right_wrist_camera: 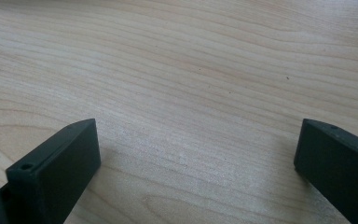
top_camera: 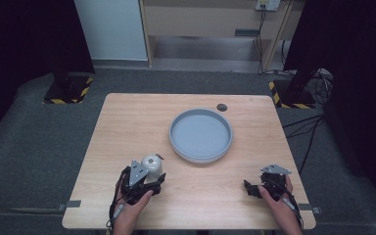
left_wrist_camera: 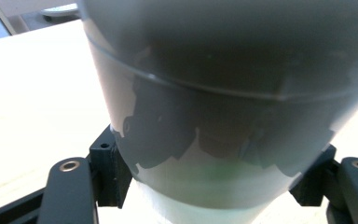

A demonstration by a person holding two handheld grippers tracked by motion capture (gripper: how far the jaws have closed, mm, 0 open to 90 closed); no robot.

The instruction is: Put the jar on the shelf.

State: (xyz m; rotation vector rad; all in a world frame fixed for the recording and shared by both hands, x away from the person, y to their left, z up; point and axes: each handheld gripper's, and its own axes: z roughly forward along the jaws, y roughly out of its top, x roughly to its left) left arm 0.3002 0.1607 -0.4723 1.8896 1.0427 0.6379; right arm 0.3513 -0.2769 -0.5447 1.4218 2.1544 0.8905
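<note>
The left gripper (top_camera: 149, 182) had its jaws clamped on a grey cup (left_wrist_camera: 223, 102) at the table's (top_camera: 127, 127) near left. The right gripper (right_wrist_camera: 196, 172) stood with jaws apart over bare wood. A grey round tray (top_camera: 200, 135) lay beyond, well apart. No writing could be read.

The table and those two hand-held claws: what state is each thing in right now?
Left gripper: jaws shut on the grey cup, near the table's front left.
Grey cup: upright, held low on its body between the jaws.
Right gripper: jaws open, nothing between them, low over bare wood.
Grey round tray: empty, flat on the table.
Table: wooden, carrying the tray and the cup.
</note>
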